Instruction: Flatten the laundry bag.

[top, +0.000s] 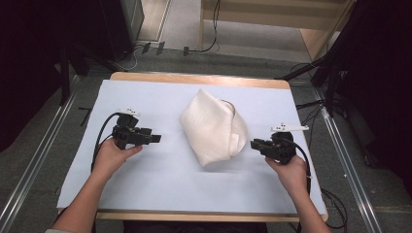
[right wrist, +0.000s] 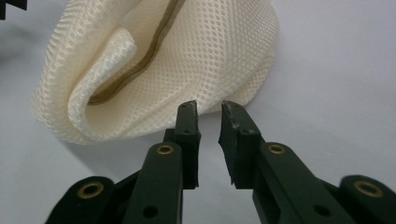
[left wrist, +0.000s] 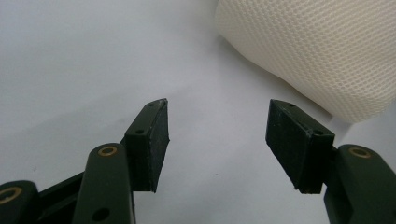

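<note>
A cream-white mesh bag (top: 214,128) lies folded over in the middle of the white sheet (top: 145,184); a dark zip line runs along its fold (right wrist: 140,70). My left gripper (top: 156,139) rests to its left, jaws pointing at the bag and apart from it. In the left gripper view that gripper (left wrist: 218,107) stands wide open over bare sheet, with the bag (left wrist: 322,51) at upper right. My right gripper (top: 253,144) sits just right of the bag. In the right gripper view its jaws (right wrist: 209,109) keep a narrow gap with nothing between them, tips close to the bag's edge (right wrist: 219,74).
The sheet covers a wooden table whose far edge (top: 194,77) shows. Metal rails (top: 34,160) run along the floor on both sides, and cables (top: 335,204) lie at the right. Dark stands (top: 335,68) rise beyond the table's right corner.
</note>
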The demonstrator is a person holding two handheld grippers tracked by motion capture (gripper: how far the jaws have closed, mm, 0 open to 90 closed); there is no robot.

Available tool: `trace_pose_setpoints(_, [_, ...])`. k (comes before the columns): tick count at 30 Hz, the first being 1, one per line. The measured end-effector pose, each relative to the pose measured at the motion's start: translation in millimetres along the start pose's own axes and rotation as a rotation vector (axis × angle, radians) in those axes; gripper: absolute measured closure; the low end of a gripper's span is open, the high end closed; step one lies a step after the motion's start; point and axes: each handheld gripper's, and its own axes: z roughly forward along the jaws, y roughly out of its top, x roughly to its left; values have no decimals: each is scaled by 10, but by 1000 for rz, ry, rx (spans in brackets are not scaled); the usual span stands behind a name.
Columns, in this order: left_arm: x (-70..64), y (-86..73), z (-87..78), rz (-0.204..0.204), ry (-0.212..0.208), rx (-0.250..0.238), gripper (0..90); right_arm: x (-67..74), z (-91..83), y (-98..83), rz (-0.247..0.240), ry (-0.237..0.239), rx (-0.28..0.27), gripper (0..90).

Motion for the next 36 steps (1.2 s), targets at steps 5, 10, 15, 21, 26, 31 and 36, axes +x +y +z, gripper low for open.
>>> trace_pose_setpoints(5, [23,-14,-37,-22,37,-2,419,76,89,121,-20,1,7,851])
trace_pose_setpoints(10, [35,-41,-69,-29,39,-8,400,142,170,232,-44,16,7,866])
trace_pose_setpoints(15, [47,-83,-109,-18,59,-1,404,237,324,329,-65,35,28,869])
trace_pose_setpoints(21, [62,-115,-161,-22,74,-2,408,315,428,337,-54,89,43,879])
trace_pose_setpoints(26, [90,-147,-214,-39,74,-16,405,433,426,367,-77,125,23,880])
trace_pose_setpoints(31, [150,-189,-302,-71,64,-39,408,559,453,384,-107,154,21,879])
trace_pose_setpoints(36, [213,-229,-393,-97,62,-58,419,673,468,394,-135,181,18,880])
